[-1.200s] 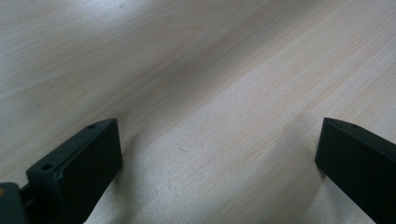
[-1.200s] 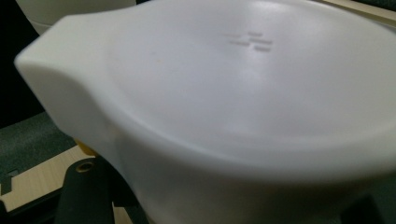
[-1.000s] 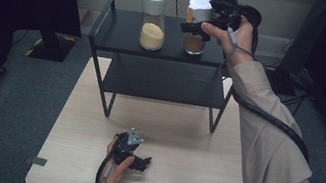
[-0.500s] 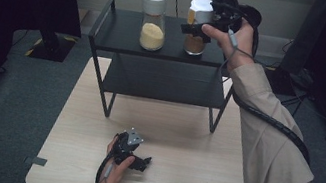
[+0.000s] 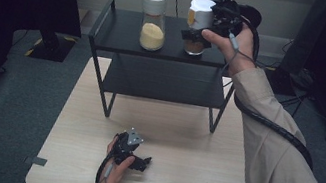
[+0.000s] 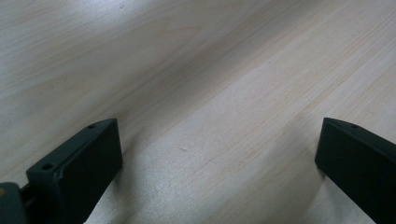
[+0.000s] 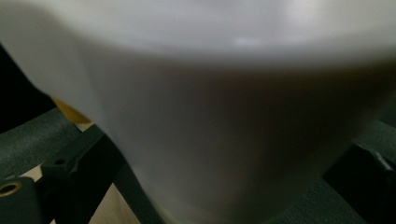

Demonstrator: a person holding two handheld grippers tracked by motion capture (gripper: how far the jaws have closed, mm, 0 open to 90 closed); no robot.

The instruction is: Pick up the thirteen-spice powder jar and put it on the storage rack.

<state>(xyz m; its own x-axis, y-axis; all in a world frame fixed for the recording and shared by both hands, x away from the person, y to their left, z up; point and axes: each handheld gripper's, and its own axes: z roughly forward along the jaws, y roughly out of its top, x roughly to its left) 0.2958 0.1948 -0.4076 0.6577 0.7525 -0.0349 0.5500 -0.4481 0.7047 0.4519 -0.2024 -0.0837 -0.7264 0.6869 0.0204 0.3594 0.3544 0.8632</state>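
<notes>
On shelf rack (image 5: 126,31) top, R gripper (image 5: 200,33) jaws straddle upright white-lid jar (image 5: 198,24), grip unclear; L gripper (image 5: 143,161) open, far below on table (image 5: 196,178)

Person's right arm wears a beige long sleeve (image 5: 278,173). Each matte black two-jaw claw, left (image 5: 138,161) and right (image 5: 196,34), trails a black cable; a grey three-cornered plate (image 5: 132,139) tops the left.
</notes>
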